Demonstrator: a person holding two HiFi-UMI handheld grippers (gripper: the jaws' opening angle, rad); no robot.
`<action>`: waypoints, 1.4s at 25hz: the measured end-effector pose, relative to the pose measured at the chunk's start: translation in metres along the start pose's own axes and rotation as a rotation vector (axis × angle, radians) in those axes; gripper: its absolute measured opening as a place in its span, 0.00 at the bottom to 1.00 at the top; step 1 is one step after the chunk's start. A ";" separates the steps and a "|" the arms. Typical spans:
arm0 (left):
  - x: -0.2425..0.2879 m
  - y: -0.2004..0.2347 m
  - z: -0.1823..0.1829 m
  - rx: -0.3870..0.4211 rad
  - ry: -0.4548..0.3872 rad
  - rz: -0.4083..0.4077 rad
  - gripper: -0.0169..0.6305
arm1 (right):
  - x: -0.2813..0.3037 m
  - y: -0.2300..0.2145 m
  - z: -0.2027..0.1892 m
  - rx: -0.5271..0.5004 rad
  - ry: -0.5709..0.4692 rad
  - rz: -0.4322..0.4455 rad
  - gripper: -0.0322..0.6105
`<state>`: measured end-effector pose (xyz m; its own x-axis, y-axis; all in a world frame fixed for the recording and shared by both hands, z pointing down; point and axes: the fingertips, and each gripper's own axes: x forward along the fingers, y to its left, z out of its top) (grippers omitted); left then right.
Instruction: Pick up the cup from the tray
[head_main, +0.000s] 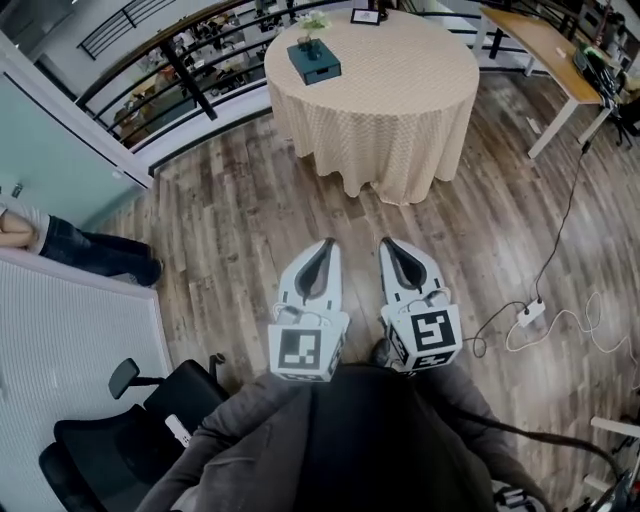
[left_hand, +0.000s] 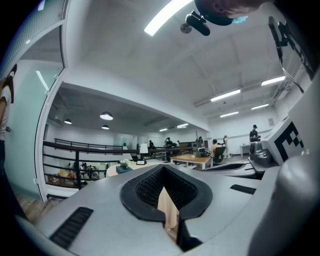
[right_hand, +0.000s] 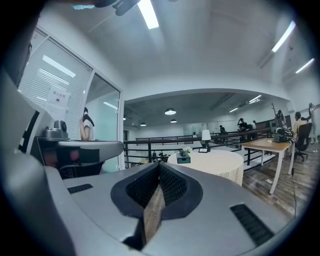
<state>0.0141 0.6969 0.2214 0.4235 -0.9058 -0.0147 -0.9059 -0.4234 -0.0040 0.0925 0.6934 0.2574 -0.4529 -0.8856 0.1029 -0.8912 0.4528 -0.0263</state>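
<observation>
The left hand-held gripper has its jaws together, with nothing between them. The right hand-held gripper is just beside it, its jaws also together and empty. Both are held side by side close in front of the person's grey jacket, above the wooden floor. They point toward the round worktop and are well apart from it.

The worktop is covered by a cream cloth that hangs down all round. A teal tray lies on the worktop's far left part. On the tray stands a small dark thing, too small to tell whether it is the cup. A small frame stands at the worktop's far edge.

A black railing runs behind and to the left of the worktop. A wooden desk stands to its right. On the floor to the near right of the worktop lies a white power strip with cables. Well to the near left of the worktop, a black office chair stands beside the person, and another person's legs show at the left edge.
</observation>
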 end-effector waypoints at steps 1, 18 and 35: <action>0.002 -0.007 -0.001 0.013 0.006 -0.008 0.03 | -0.003 -0.007 0.000 0.005 -0.003 -0.006 0.06; 0.016 -0.027 -0.036 -0.010 0.092 0.002 0.03 | -0.002 -0.030 -0.032 0.027 0.067 0.015 0.06; 0.107 0.084 -0.039 -0.047 0.087 -0.002 0.03 | 0.139 -0.029 -0.024 0.035 0.101 0.013 0.06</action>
<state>-0.0161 0.5637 0.2581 0.4259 -0.9019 0.0722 -0.9047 -0.4238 0.0427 0.0555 0.5597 0.2967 -0.4617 -0.8638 0.2015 -0.8862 0.4590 -0.0629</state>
